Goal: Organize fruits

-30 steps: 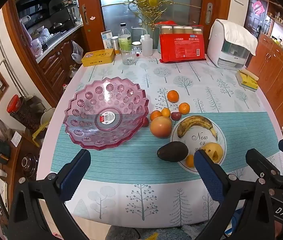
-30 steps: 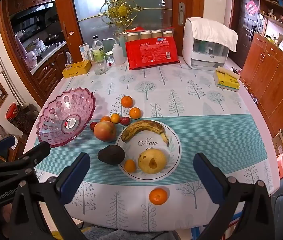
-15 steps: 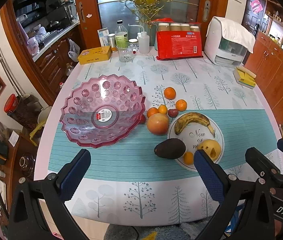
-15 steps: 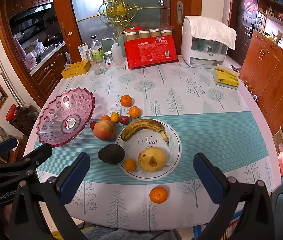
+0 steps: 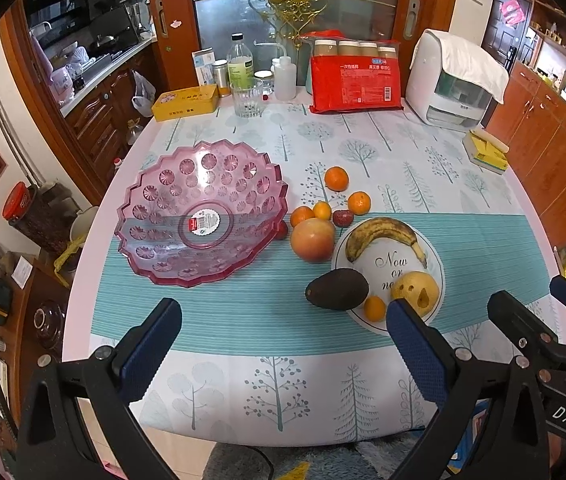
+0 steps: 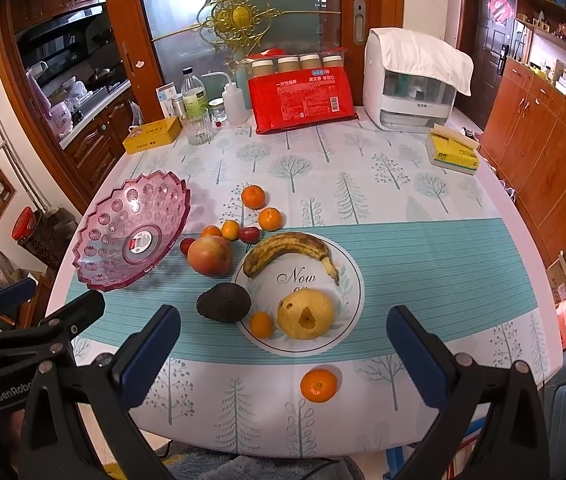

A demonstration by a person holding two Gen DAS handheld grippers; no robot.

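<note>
An empty pink plastic bowl (image 5: 199, 216) (image 6: 135, 232) stands on the left of the table. To its right lie a large apple (image 5: 312, 239) (image 6: 209, 256), a dark avocado (image 5: 337, 289) (image 6: 223, 302) and several small oranges. A white plate (image 6: 347, 280) (image 5: 437, 264) bears a banana (image 6: 289, 250) (image 5: 383, 234), a yellow pear (image 6: 305, 314) (image 5: 417, 290) and a small orange (image 6: 261, 324). One orange (image 6: 318, 385) lies near the front edge. My left gripper (image 5: 283, 344) and right gripper (image 6: 283, 346) are both open and empty, held back over the near edge.
Along the far side stand a red packet (image 6: 303, 96), a white appliance (image 6: 415, 84), bottles and a glass (image 6: 199, 126), a yellow tin (image 6: 151, 134) and a yellow box (image 6: 453, 154). Wooden cabinets line the right wall.
Both grippers have drawn slightly back and up, so the table looks a little farther away. Nothing on the table has moved, and both grippers stay open.
</note>
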